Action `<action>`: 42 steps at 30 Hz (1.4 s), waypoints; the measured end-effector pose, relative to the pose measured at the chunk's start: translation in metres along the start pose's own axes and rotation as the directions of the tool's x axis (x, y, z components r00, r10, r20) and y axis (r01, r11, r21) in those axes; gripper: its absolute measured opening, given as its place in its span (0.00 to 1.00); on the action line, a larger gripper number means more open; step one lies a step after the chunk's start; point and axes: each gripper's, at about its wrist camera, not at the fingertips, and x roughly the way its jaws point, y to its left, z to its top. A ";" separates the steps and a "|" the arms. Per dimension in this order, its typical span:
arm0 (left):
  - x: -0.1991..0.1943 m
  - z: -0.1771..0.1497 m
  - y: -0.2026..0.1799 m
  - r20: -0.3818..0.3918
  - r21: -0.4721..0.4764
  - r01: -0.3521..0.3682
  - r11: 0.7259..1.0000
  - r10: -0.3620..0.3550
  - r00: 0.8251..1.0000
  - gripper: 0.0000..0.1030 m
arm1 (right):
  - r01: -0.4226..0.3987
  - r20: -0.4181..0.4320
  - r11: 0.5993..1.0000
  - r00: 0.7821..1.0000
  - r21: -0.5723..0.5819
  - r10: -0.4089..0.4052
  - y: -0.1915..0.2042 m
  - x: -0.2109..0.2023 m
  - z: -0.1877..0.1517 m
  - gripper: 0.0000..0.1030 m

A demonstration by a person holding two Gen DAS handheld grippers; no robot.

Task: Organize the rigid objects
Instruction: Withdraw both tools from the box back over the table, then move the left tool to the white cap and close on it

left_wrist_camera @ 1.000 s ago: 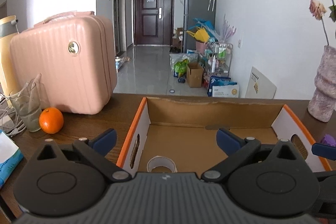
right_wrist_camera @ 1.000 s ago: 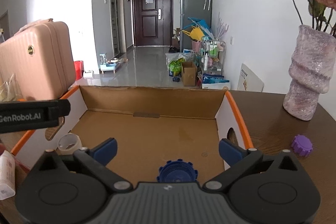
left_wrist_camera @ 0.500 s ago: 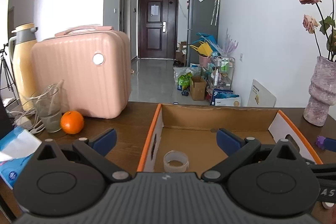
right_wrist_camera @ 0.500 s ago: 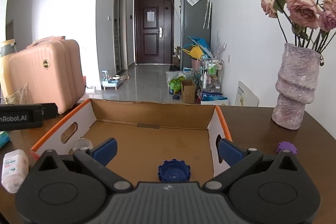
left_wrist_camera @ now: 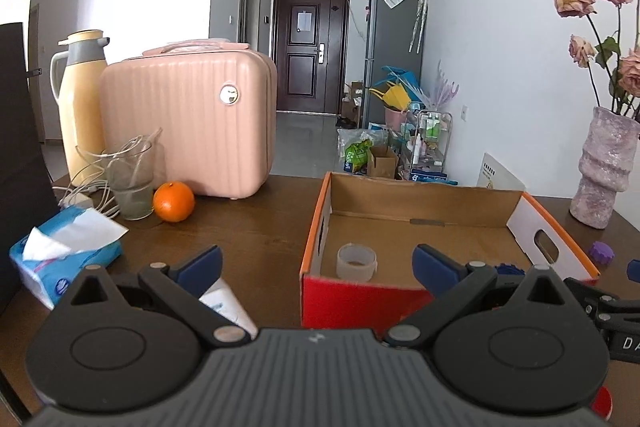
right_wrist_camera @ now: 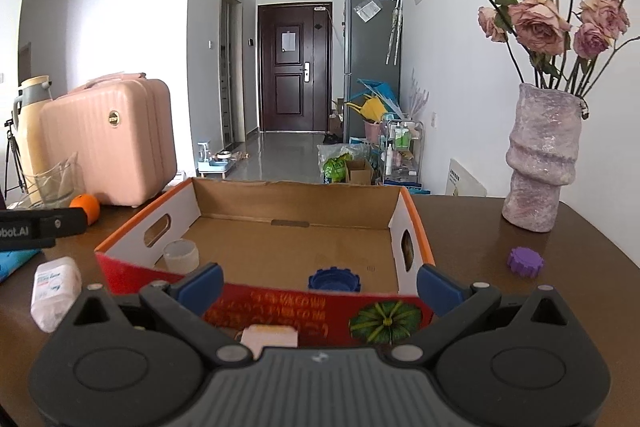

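Note:
An open cardboard box (left_wrist_camera: 420,195) (right_wrist_camera: 296,191) with orange rims and a red front stands on the dark wooden table. Inside lie a clear tape roll (left_wrist_camera: 356,262) (right_wrist_camera: 181,255) and a blue gear-shaped cap (right_wrist_camera: 334,279). A purple gear cap (right_wrist_camera: 525,261) (left_wrist_camera: 602,253) sits on the table right of the box. A small white bottle (right_wrist_camera: 54,291) (left_wrist_camera: 224,303) lies left of the box. A small white block (right_wrist_camera: 269,337) lies just before the right gripper. My left gripper (left_wrist_camera: 316,263) and right gripper (right_wrist_camera: 320,285) are both open and empty, held in front of the box.
A pink hard case (left_wrist_camera: 192,123), a beige thermos (left_wrist_camera: 80,99), a glass (left_wrist_camera: 130,183), an orange (left_wrist_camera: 173,201) and a tissue pack (left_wrist_camera: 64,255) crowd the table's left. A purple vase with dried roses (right_wrist_camera: 542,159) stands at the back right.
Both grippers have pulled back and up from over the box, so its red front wall now shows. The tape roll and blue cap stay in the box.

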 end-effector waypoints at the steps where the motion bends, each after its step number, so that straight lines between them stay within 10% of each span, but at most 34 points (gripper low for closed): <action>1: -0.004 -0.002 0.001 0.001 0.002 -0.002 1.000 0.002 1.000 1.00 | 0.006 0.004 1.000 1.000 0.004 -0.006 0.001 -0.005 -0.004 1.00; 42: -0.090 -0.081 0.003 -0.131 0.105 0.098 0.990 -0.084 0.988 1.00 | -0.008 -0.013 0.999 1.000 0.035 0.009 0.003 -0.113 -0.084 1.00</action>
